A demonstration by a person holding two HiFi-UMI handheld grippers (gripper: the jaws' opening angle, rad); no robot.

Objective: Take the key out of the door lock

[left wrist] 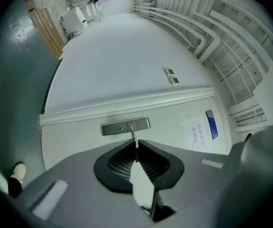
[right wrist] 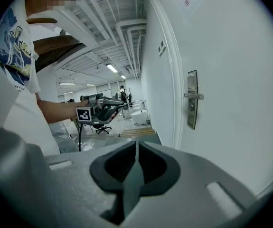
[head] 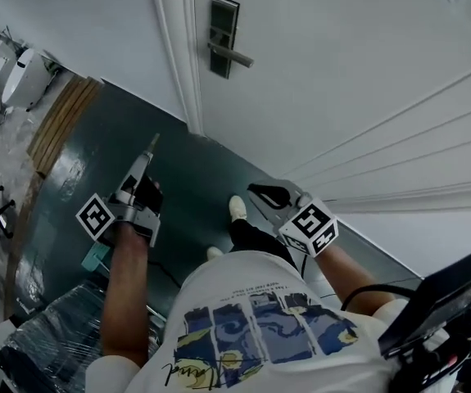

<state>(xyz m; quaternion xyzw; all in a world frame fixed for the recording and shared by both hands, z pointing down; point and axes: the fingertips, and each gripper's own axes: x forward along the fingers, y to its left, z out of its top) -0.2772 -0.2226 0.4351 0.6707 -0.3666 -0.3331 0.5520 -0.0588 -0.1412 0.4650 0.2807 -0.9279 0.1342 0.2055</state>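
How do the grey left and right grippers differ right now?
The left gripper faces the silver door lock plate; the right gripper points along the white door. The left gripper pinches what looks like a thin silver key; the right gripper holds nothing. Both have jaws closed.

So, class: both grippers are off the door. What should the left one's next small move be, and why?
Probably ease the left gripper straight toward the lock plate. It points at the plate but hangs clear of the door, jaws together, and no key can be made out from here, so getting closer comes first.
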